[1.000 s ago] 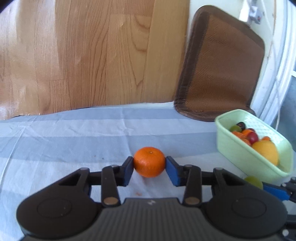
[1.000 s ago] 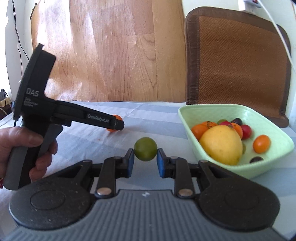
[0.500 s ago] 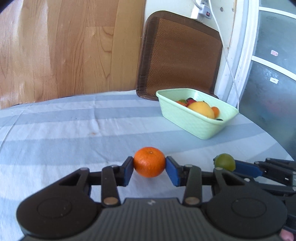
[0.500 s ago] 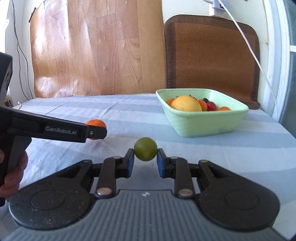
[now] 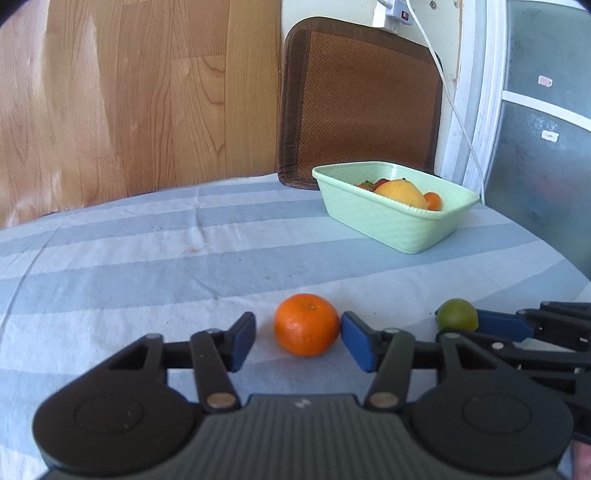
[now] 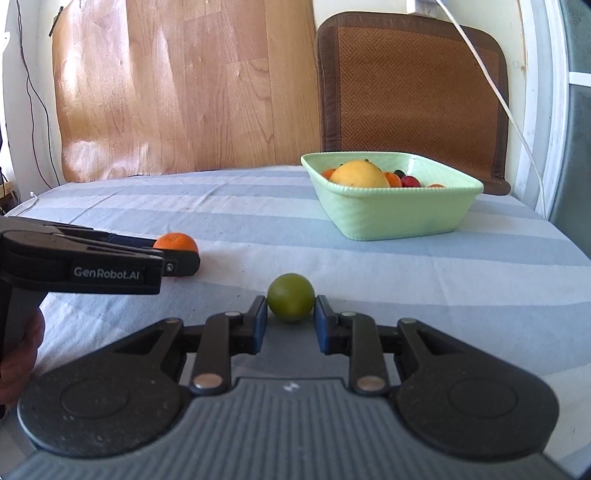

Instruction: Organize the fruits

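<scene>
Now left gripper (image 5: 298, 341) low, just opened, straddling orange (image 5: 306, 324) on table.

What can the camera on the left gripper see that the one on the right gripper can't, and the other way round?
Only the left wrist view shows the left gripper from behind: its jaws have just been opening, with a gap between the left pad and the orange. It also shows a plug on the wall.

Only the right wrist view shows the hand holding the left gripper, that gripper's lettered side, and the right gripper from behind, with the green fruit between its pads.

Both show the orange, the green fruit, the green basket of fruit, the striped cloth and the brown mat.
</scene>
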Demonstrator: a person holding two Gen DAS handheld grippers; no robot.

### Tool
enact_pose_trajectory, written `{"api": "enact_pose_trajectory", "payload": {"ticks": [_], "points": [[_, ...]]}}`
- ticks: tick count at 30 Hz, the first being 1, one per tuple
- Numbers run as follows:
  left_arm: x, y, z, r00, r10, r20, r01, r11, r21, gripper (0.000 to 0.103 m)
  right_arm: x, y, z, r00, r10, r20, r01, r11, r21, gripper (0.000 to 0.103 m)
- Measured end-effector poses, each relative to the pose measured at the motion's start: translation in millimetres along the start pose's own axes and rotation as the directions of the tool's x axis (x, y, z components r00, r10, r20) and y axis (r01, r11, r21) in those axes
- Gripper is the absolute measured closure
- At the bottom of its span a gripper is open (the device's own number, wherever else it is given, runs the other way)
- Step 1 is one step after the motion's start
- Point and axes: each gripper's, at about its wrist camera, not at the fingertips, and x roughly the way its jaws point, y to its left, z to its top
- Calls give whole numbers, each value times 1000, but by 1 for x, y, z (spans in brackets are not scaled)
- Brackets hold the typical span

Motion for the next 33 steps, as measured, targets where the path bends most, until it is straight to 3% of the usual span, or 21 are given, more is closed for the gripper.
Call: {"api": "enact_pose_trajectory", "payload": {"ticks": [4, 5, 8, 15, 33], "points": [[-2, -4, -2, 1000, 28, 10, -28, 999, 29, 40, 0, 1, 0, 1000, 4, -3, -4, 1000, -9, 68], [-2, -6, -2, 999, 37, 14, -38, 999, 38, 37, -1, 1, 0, 1000, 3, 0, -3, 1000, -12, 62], [-6, -11, -4, 996, 76, 44, -79, 995, 60, 22, -1, 1, -1, 1000, 4, 1, -4, 1000, -13, 60], [-8, -15, -6, 991, 117, 62, -122, 989, 85, 22, -4, 4, -3, 1000, 1, 15, -1, 1000, -25, 60], [-12, -12, -8, 989, 125, 83, -131, 989, 75, 13, -12, -2, -7, 998, 23, 63, -24, 1000, 16, 59]]}}
